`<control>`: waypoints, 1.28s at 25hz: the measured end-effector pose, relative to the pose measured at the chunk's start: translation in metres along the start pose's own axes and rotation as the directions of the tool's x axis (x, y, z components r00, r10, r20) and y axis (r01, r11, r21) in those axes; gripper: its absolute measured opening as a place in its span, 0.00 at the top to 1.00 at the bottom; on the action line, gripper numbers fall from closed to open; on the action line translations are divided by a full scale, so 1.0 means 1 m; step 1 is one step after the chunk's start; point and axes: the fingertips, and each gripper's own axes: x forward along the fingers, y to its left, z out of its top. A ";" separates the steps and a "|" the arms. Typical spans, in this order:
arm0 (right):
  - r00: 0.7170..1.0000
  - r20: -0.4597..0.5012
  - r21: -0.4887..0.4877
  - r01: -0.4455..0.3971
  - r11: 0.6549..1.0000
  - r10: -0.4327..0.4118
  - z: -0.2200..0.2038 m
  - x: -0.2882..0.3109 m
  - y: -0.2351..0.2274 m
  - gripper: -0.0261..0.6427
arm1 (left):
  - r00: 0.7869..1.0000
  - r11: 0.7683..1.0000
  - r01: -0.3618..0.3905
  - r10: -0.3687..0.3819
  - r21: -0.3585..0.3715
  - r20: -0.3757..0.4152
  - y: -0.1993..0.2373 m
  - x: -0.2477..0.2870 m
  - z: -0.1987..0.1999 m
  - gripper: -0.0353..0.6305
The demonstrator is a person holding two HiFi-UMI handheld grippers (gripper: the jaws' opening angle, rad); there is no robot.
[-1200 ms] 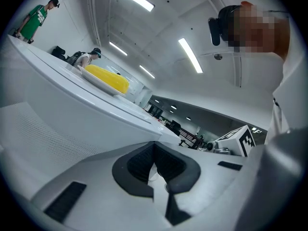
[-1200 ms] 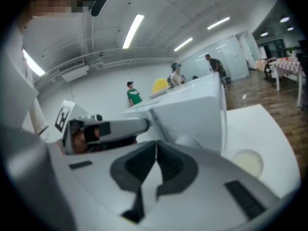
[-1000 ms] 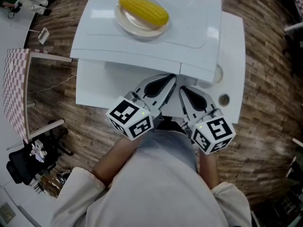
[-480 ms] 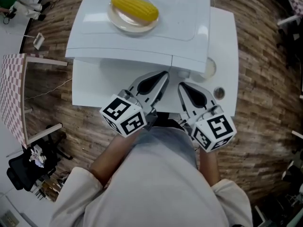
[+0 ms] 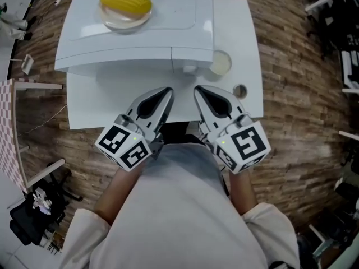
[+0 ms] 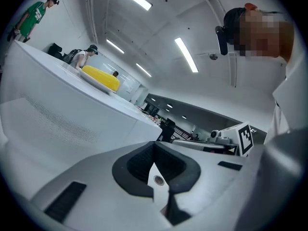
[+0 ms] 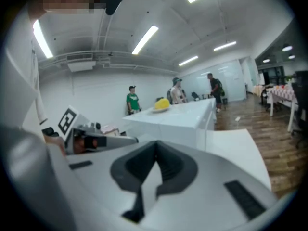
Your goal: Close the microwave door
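Item one, white microwave [image 5: 168, 15]: we find it on the far part of the white table [image 5: 238, 38]. From above its front reads as one flush line; whether the door is latched we cannot tell. Item two, yellow corn cob [image 5: 125, 3] on a pale plate [image 5: 124, 20], resting on the microwave's roof near its left corner. Item three, a round cream disc [image 5: 220, 64] on the table just beside the microwave's right front corner. Item four, left gripper [image 5: 167, 91]: jaws pressed together along a thin seam, nothing between them, tip over the table's near strip and aimed at the microwave front. Item five, right gripper [image 5: 197, 88]: jaws likewise together and empty, just beside the left one. Against half a second ago, we note that the microwave, corn cob and table sit further up and to the left in the head view. The two grippers stand a little further back from the microwave front, and their jaws are as tightly closed as before.
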 end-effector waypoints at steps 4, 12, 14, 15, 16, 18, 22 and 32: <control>0.999 0.033 0.032 0.006 0.999 -0.007 0.005 -0.017 0.005 0.93 | 1.000 1.000 0.013 -0.013 -0.009 0.009 -0.011 -0.012 -0.003 0.92; 0.999 0.046 0.009 0.029 1.000 -0.029 0.011 -0.043 0.020 0.93 | 0.999 0.999 0.040 -0.040 0.004 0.029 -0.028 -0.030 0.001 0.92; 0.998 0.054 0.006 0.022 1.000 -0.023 0.015 -0.045 0.028 0.93 | 0.999 0.999 0.036 -0.037 0.010 0.037 -0.029 -0.038 0.005 0.92; 0.998 0.057 0.005 0.017 1.000 -0.017 0.018 -0.046 0.032 0.93 | 0.999 0.999 0.033 -0.034 0.011 0.042 -0.028 -0.042 0.007 0.92; 0.998 0.059 0.002 0.012 1.000 -0.013 0.020 -0.046 0.035 0.93 | 0.998 0.999 0.030 -0.030 0.011 0.046 -0.028 -0.046 0.008 0.92; 0.998 0.057 -0.006 0.005 1.000 -0.005 0.024 -0.047 0.041 0.93 | 0.998 1.000 0.024 -0.025 0.010 0.052 -0.026 -0.052 0.010 0.92; 0.999 0.050 -0.006 -0.006 1.000 0.007 0.026 -0.047 0.052 0.93 | 0.998 1.000 0.020 -0.020 0.003 0.066 -0.024 -0.064 0.012 0.92; 0.998 0.053 -0.012 -0.019 1.000 0.020 0.026 -0.048 0.067 0.93 | 0.995 1.000 0.031 -0.031 0.001 0.096 -0.031 -0.076 0.016 0.92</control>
